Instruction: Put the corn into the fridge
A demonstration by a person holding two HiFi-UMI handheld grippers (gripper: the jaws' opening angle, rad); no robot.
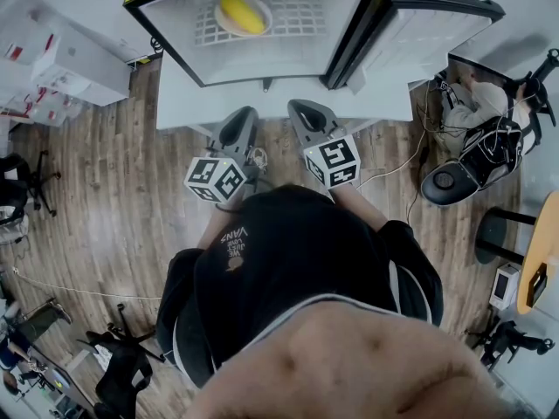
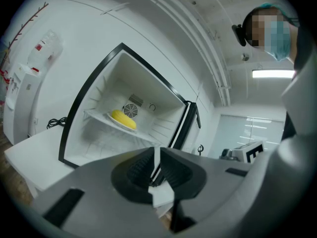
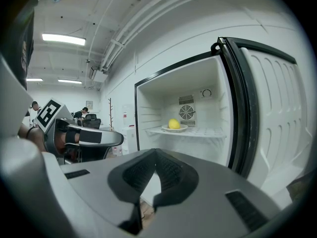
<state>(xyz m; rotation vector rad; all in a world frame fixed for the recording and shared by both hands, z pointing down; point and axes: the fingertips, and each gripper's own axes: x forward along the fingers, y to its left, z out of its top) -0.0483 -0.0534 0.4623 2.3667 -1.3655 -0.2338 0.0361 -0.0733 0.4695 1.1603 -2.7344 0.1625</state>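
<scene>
**A:** Start on the left. What is the left gripper point(image 2: 156, 168) doing?

**B:** Its jaws are pressed together with nothing between them. It is level and points at the open fridge point(image 2: 94, 133), well short of it.

**A:** And the corn?

**B:** The corn point(image 2: 123, 118) is ahead of that gripper's tips and up to the left, well apart from them. It lies on a small plate point(image 3: 174, 129) on the wire shelf point(image 3: 210, 132) inside the fridge, in front of the round fan grille on the back wall. Neither gripper touches it.

**A:** So the main step looks done?

**B:** I'd say so. The corn is in the compartment, resting on its own, and both tools are clear of the opening.

**A:** Now the right gripper point(image 3: 155, 175).

**B:** It is closed as well and holds nothing. From there the corn is straight ahead past the tips and a little above them, again well apart. The left gripper is just beside it, on its left.

**A:** Is anything left to do?

**B:** The fridge door point(image 3: 272, 113) stands wide open, ahead of the right gripper and to its right. The task only asks for the corn to go in, so my guess is that at most the door needs closing. The right gripper is the nearer one for that.
</scene>
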